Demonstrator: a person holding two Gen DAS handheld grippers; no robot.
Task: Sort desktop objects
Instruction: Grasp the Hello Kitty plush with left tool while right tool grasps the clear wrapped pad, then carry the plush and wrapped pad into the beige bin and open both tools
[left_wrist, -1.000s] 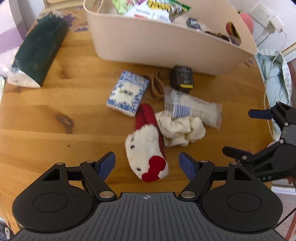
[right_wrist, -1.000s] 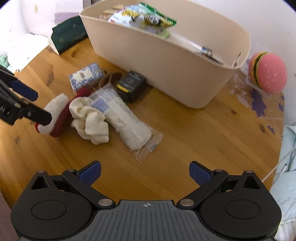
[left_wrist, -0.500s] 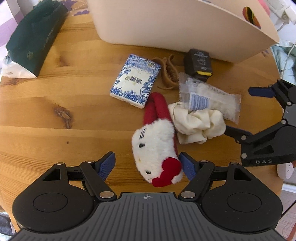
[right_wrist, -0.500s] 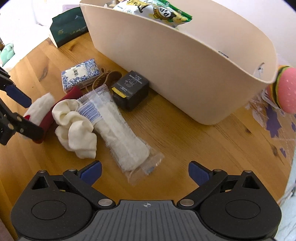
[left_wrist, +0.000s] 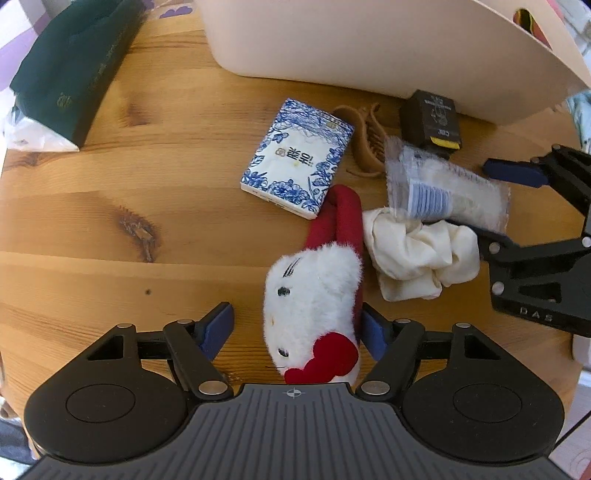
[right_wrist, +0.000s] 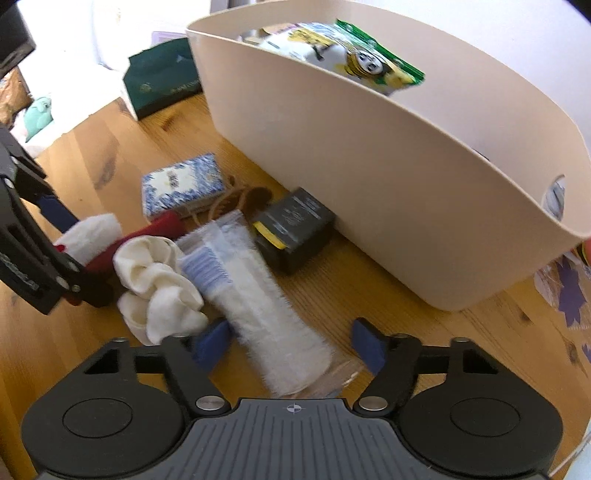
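A: Left tongs (left_wrist: 297, 326)?
B: Closing, about mid-width. White plush cat toy (left_wrist: 314, 302) with a red bow sits between the blue pads (left_wrist: 218, 325), low centre of the left wrist view. Right pad is at the toy's red edge; the left pad is clear of it, bare worktop (left_wrist: 110, 236) in the gap. No grip.

A: Right tongs (right_wrist: 291, 343)?
B: Also closing, roughly half open. Clear packet of white cloth (right_wrist: 258, 306) lies between the pads, bottom centre of the right wrist view. The left pad is just beside the packet's edge; can't tell if it touches. The right pad is apart from the cloth, near the packet's clear film. Frame is blurred.

A: Other items?
B: Cream scrunchie (left_wrist: 417, 254) is right of the toy, touching the packet. Blue-and-white tissue pack (left_wrist: 299, 162) is centre, brown hair claw (left_wrist: 365, 140) just right of it, black box (left_wrist: 432, 118) against the beige bin (right_wrist: 369, 155). Bin fills the upper right of the right wrist view, snack bag (right_wrist: 354, 55) inside. Dark green pack (left_wrist: 70, 66) upper left.
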